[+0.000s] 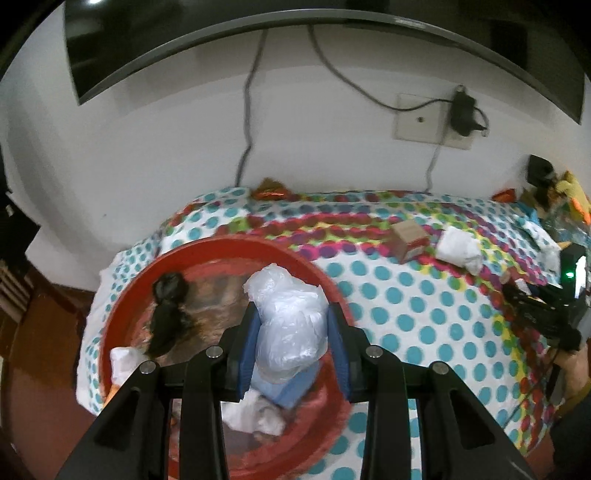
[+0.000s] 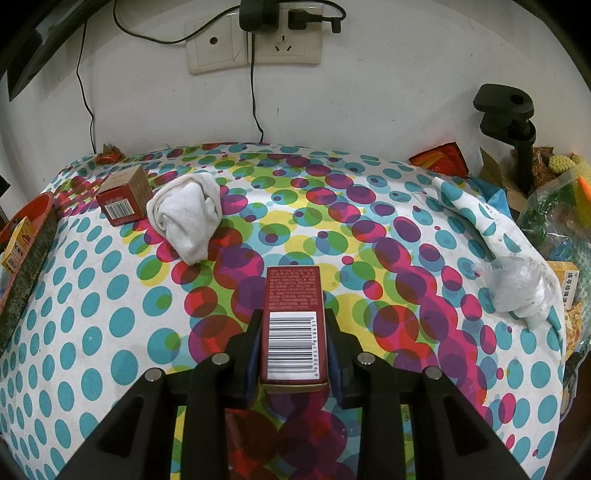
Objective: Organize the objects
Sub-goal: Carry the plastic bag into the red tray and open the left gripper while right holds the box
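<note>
Left wrist view: your left tongs (image 1: 291,343) are clenched on a crumpled clear plastic bag (image 1: 290,321), the blue pads (image 1: 246,354) pressing it from both sides. You are holding it over the red basin (image 1: 122,295), which sits at the left end of the desk (image 1: 424,317) on the dotted cloth. Beneath the bag, inside the basin, lie a light blue item (image 1: 291,387), some white crumpled pieces (image 1: 255,410) and a dark, hair-like clump (image 1: 168,314). Farther out on the cloth you can see a small brown and red box (image 1: 408,240) with a white rolled cloth (image 1: 460,247) just beside it. Your right tongs' black body shows at the right edge of this view. A dark screen (image 1: 258,33) hangs on the wall above, with cables running down from it.

Right wrist view: your right tongs (image 2: 293,350) are clamped on a dark red carton (image 2: 293,321) with its barcode facing the camera, held just above the cloth. Up to the left sit the small box (image 2: 125,199) and the white rolled cloth (image 2: 186,218), touching each other. At the right, a second clear plastic bag (image 2: 517,288) lies on a fold of the cloth. The basin's rim (image 2: 33,206) shows at the far left, with a yellow box (image 2: 16,243) beside it. A wall socket (image 2: 255,44) with a plugged-in charger sits above the desk.
</note>
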`<state>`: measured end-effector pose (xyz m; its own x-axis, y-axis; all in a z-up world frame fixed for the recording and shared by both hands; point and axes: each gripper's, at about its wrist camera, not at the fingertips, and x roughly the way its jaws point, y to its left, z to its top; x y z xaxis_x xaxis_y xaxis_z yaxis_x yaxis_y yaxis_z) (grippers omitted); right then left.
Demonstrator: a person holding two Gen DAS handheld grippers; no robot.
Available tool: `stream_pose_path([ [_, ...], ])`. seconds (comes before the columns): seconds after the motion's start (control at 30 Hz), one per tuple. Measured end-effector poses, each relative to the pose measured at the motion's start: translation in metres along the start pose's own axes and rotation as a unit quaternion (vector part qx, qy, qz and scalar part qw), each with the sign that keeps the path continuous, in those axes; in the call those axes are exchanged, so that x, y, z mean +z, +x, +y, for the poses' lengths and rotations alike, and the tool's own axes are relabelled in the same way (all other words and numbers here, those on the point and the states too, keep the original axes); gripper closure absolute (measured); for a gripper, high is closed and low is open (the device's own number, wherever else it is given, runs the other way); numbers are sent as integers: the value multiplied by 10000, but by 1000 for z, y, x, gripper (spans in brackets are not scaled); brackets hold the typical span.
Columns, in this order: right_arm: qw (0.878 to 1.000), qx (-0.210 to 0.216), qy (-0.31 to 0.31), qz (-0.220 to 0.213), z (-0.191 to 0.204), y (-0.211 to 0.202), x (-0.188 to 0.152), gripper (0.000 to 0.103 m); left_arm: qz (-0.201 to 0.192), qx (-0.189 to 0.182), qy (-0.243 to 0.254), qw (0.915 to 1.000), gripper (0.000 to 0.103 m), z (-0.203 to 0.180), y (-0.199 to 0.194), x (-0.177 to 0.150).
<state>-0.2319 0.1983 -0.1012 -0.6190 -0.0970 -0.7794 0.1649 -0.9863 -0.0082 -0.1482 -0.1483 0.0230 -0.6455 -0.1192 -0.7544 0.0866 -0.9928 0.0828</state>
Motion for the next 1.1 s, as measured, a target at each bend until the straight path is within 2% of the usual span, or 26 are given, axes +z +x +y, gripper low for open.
stream_pose_path([
  [0.5, 10000, -4, -6, -2, 0, 0, -1, 73, 262, 455, -560, 9970, 70, 73, 24, -15],
  [0.67, 10000, -2, -4, -2, 1, 0, 0, 73, 443, 437, -834, 9946, 70, 97, 39, -23],
  [1.1, 10000, -7, -11, -1, 1, 0, 0, 73, 799, 498, -830, 9921, 70, 106, 71, -51],
])
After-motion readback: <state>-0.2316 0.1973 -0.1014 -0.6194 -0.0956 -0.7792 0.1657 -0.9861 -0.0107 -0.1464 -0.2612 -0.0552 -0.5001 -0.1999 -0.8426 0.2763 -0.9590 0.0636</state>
